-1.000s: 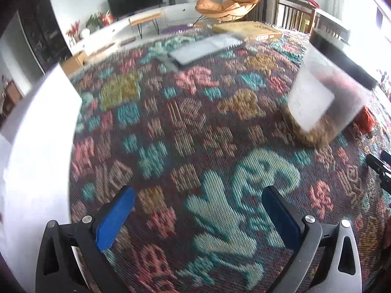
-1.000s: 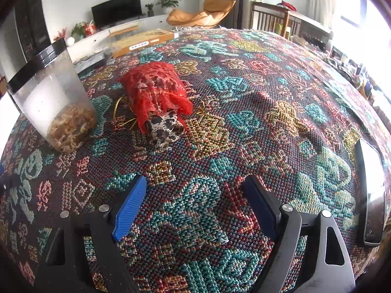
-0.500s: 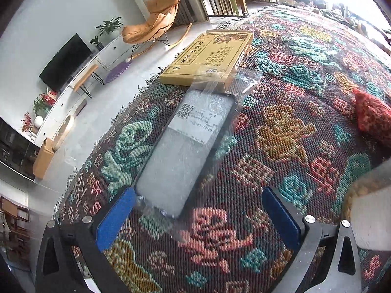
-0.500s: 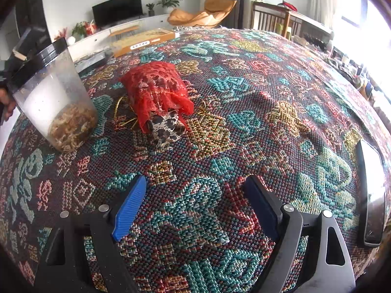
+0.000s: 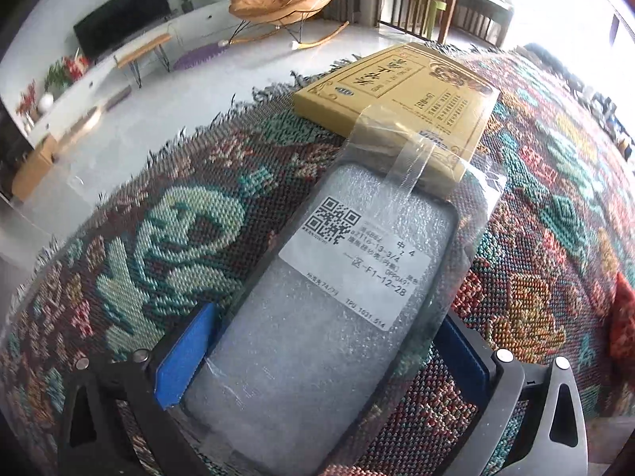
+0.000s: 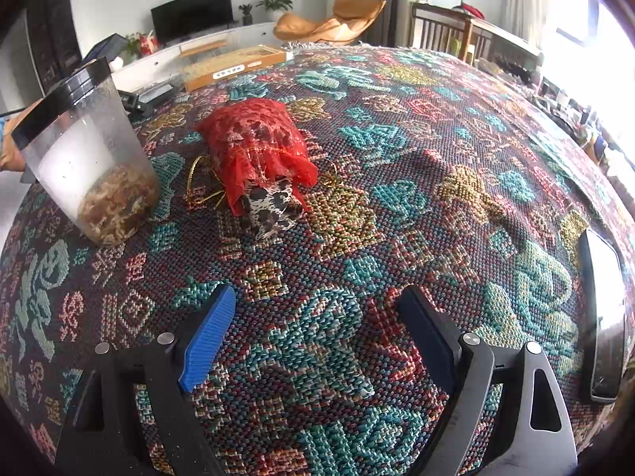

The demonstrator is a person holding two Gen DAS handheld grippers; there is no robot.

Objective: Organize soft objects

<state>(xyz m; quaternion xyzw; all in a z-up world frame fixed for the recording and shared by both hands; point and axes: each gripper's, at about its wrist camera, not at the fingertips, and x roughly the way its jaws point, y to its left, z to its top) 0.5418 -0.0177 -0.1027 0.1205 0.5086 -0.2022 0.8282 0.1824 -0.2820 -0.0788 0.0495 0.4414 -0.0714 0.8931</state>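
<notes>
A clear plastic packet with white foam padding and a QR label lies on the patterned cloth; its far flap rests on a yellow flat box. My left gripper is open, its blue pads on either side of the packet's near end. In the right wrist view a red mesh pouch with a leopard-print item poking out lies mid-table. My right gripper is open and empty, well short of the pouch.
A clear jar with a black lid and dried bits stands left of the pouch. A black phone lies at the right. The yellow box sits at the far table edge. The cloth's fringed edge drops to the floor.
My left gripper has swung away from the jar and moved in over the foam packet, which now lies between its pads. The right gripper has stayed still.
</notes>
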